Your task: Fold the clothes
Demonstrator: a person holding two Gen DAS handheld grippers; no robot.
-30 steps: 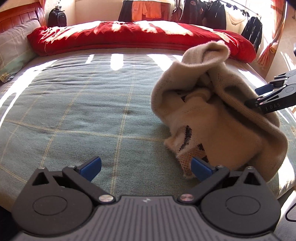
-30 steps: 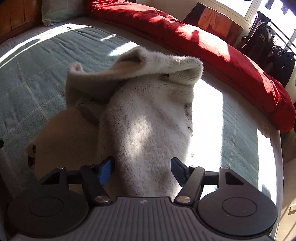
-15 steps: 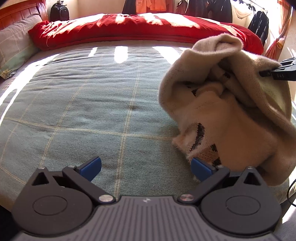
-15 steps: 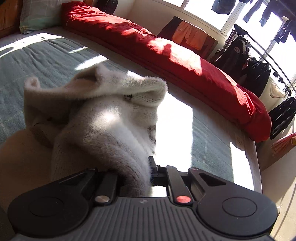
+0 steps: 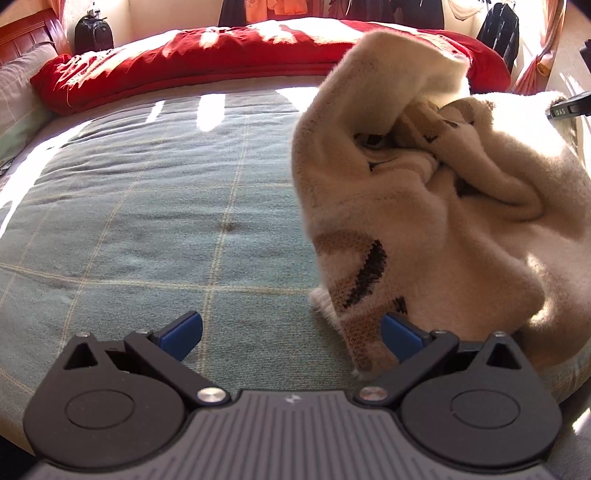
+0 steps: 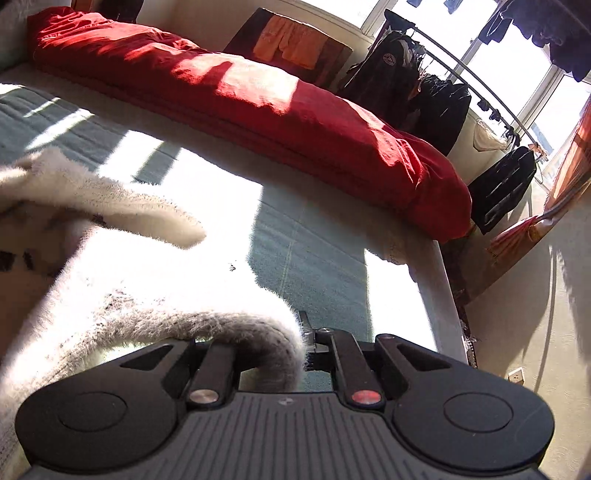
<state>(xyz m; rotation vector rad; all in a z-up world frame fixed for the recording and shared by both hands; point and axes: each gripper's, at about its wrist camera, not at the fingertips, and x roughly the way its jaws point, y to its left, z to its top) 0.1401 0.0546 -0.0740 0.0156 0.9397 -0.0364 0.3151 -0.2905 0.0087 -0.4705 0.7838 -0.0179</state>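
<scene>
A cream knitted sweater point(image 5: 424, 206) with brown and black pattern is seen bunched on the right part of a green checked bedcover point(image 5: 147, 206). One part of it is lifted up from the bed, and the lower edge is lying on the cover.

The left gripper point(image 5: 291, 334) is held low over the bedcover with its jaws wide apart, and nothing is held between them. Its right blue pad point(image 5: 400, 338) is just beside the patterned hem of the sweater; if it is touching cannot be told.

The right gripper point(image 6: 273, 354) is closed on a thick fold of the sweater point(image 6: 147, 295), which is pressed between the two fingers and is hanging over to the left. Much of the left side of the right wrist view is covered by this fabric, and strong sunlight makes it very white there.

A long red duvet point(image 6: 258, 110) is laid along the far side of the bed. Behind it, dark jackets point(image 6: 413, 88) are hung on a rail near the window, and an orange garment point(image 6: 291, 40) is seen by the wall. A dark bag point(image 5: 94, 35) is standing beside a wooden headboard point(image 5: 29, 40).
</scene>
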